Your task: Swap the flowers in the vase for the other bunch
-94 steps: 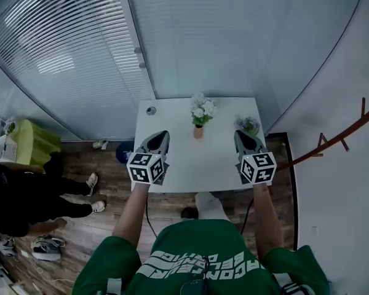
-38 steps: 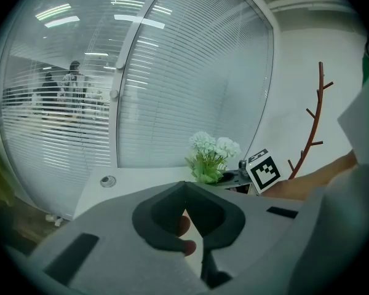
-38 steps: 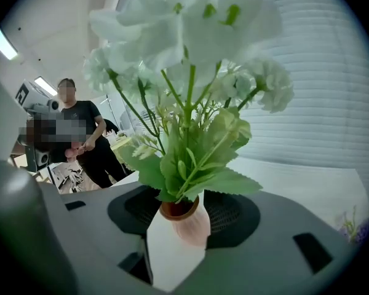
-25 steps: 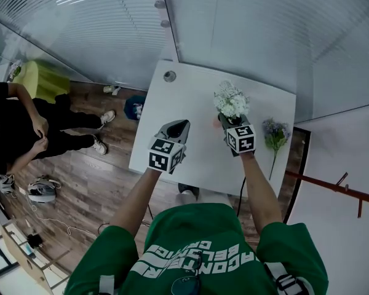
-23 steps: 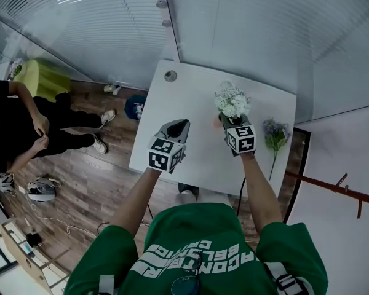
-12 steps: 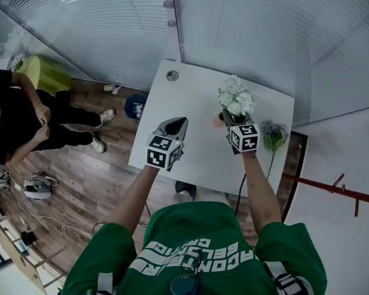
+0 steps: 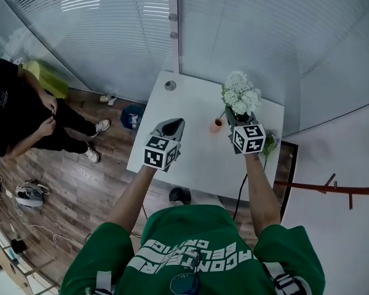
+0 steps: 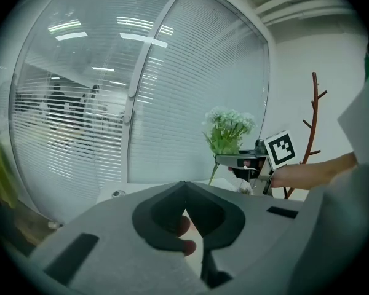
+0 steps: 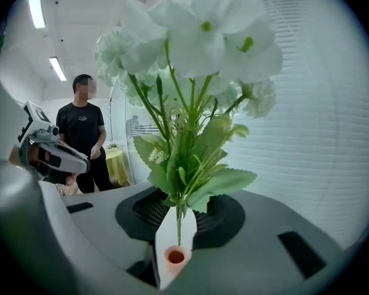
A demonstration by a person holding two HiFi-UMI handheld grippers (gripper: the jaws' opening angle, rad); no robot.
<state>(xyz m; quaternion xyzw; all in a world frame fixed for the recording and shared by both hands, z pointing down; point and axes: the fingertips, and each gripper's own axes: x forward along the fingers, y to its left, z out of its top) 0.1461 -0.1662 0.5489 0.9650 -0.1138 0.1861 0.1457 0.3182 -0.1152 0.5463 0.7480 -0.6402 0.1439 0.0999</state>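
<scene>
A bunch of white flowers (image 7: 241,96) hangs above the white table (image 7: 197,158), its stems pinched in my right gripper (image 7: 234,118). In the right gripper view the blossoms (image 9: 197,42) fill the top. The green stems pass between the pads of my right gripper (image 9: 178,211), and the stem end hangs clear above the small orange vase (image 9: 176,257). The vase (image 7: 216,125) stands on the table without flowers, left of the right gripper. The purple bunch (image 7: 270,141) lies at the table's right edge, partly hidden. My left gripper (image 7: 175,123) hovers left of the vase, its tips (image 8: 186,184) together and holding nothing.
A glass wall with blinds (image 7: 135,23) runs behind the table. A round socket (image 7: 170,85) sits at the table's far left corner. A person in black (image 7: 18,109) stands on the wooden floor to the left. A brown branch-shaped stand (image 7: 332,186) is at the right.
My right gripper has risen with the white bunch, and the stems have come out of the vase, which now stands bare. My left gripper has lifted slightly.
</scene>
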